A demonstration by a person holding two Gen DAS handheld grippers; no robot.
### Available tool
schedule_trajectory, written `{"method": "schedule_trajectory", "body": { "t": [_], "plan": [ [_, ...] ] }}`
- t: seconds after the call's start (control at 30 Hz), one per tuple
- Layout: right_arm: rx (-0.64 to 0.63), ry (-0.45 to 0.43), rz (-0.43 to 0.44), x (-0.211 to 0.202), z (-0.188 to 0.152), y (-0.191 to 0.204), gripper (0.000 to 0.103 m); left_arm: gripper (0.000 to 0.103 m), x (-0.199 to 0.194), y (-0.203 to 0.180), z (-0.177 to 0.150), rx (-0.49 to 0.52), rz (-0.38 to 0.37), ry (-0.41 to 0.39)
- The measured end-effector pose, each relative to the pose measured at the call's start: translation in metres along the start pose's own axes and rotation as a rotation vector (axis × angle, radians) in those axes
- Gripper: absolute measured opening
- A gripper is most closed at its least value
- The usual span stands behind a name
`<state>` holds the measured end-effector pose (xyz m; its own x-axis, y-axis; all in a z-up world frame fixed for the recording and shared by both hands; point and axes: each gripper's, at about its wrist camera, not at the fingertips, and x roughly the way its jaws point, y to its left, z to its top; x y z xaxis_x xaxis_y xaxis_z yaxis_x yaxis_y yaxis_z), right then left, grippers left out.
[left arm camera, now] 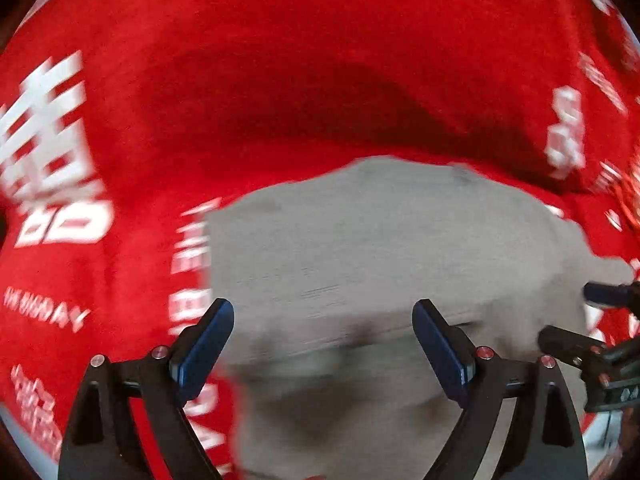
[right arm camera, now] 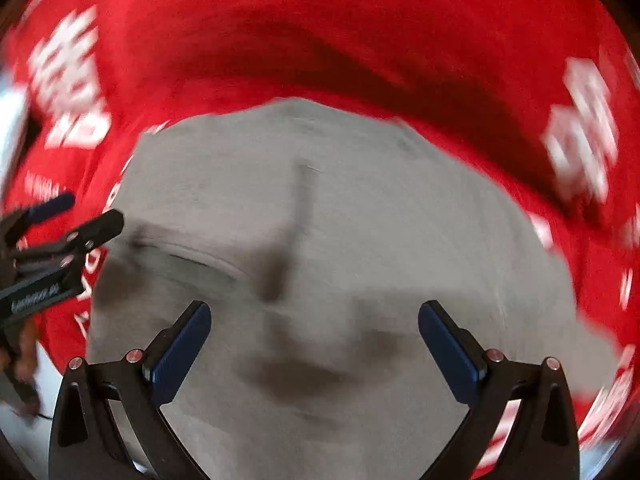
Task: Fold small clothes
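Left gripper (left arm camera: 323,344) released, right gripper (right arm camera: 314,346) released, nothing grasped. Grey garment (right arm camera: 320,220) lies directly ahead of both, on red printed cloth (left arm camera: 280,60). Seems partly folded, creases visible; further folds probably left. Picture blurred.

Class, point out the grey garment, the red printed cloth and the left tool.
grey garment (right arm camera: 340,208): right wrist view, its flat middle.
red printed cloth (left arm camera: 280,60): left wrist view, plain area.
left tool (left arm camera: 324,344): left wrist view, midway between fingertips.

Left gripper (left arm camera: 323,344), right gripper (right arm camera: 315,344): black angular frames, silver screws, dark blue pads (left arm camera: 204,350) at 5 and 7 o'clock.
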<state>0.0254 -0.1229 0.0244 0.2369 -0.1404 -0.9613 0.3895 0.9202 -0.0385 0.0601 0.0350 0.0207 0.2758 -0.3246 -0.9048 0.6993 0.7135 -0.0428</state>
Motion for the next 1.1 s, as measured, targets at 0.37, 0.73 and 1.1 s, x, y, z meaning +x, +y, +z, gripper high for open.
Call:
{"method": "schedule_trajectory", "body": {
  "t": [0.37,0.73,1.1],
  "plan": [
    [-0.358,-0.071,-0.227,0.051,0.037,0.073,0.011,0.092,0.052,0.074,-0.034,-0.181,0.131,0.151],
    [0.790,-0.101,0.107,0.026,-0.041,-0.150,0.017,0.092,0.061,0.063,-0.026,-0.089,0.136,0.154],
    [1.118,-0.122,0.481,0.051,-0.074,-0.196,0.071,0.091,0.066,0.095,0.031,-0.204,0.021,0.152]
  ]
}}
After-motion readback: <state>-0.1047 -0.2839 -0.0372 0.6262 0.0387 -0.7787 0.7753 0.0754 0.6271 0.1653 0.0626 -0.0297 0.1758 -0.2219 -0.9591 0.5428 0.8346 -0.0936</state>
